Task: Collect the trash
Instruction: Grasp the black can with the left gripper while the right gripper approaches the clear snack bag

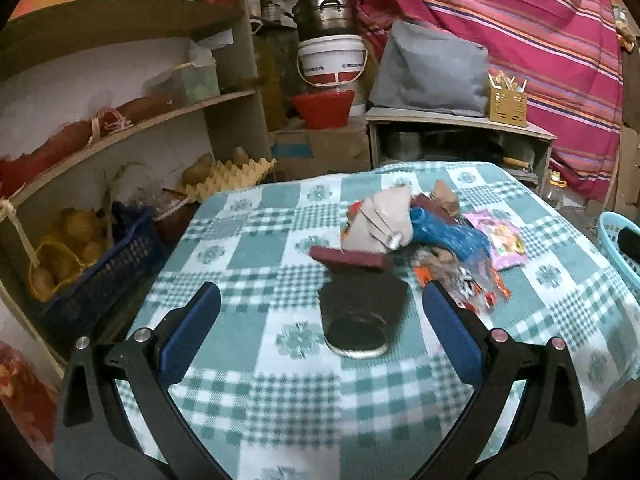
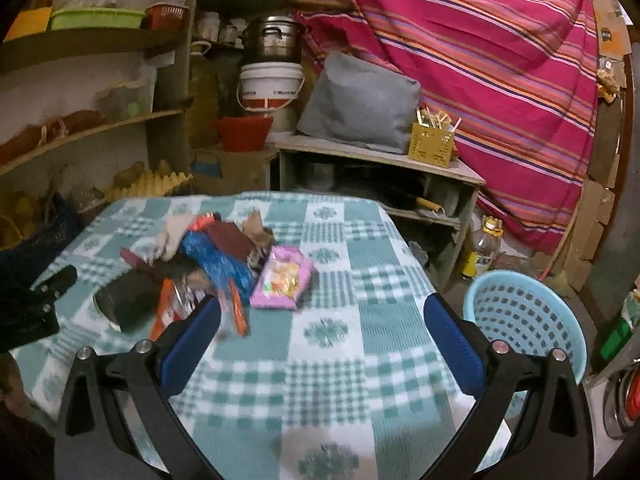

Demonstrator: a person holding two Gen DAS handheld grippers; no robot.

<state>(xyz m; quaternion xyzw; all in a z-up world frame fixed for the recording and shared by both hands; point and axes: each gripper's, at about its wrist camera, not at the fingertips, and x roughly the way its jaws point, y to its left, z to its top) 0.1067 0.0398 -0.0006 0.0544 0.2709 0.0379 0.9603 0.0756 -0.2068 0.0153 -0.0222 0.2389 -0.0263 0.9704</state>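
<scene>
Teal-and-white checked cloth (image 1: 248,392) covered the table and filled most of both views. Beyond its right edge, lower than the tabletop, stood a light blue perforated basket (image 2: 524,320), seen whole from the right wrist and only as a rim from the left. On the cloth lay a loose heap of trash (image 1: 420,236), its pieces overlapping. Nearest the left gripper (image 1: 320,324), a dark jar-like container (image 1: 360,316) lay on its side with its round mouth toward the camera, and a maroon flat piece (image 1: 350,261) rested against its far end. Behind that sat a crumpled beige paper (image 1: 380,220) and a blue wrapper (image 1: 448,240). A pink snack packet (image 2: 282,278) lay flat at the heap's right edge, with orange wrappers (image 2: 236,312) just beside it. Both grippers hovered above the cloth, fingers spread wide and holding nothing; the right gripper (image 2: 322,324) pointed at bare cloth right of the heap.
</scene>
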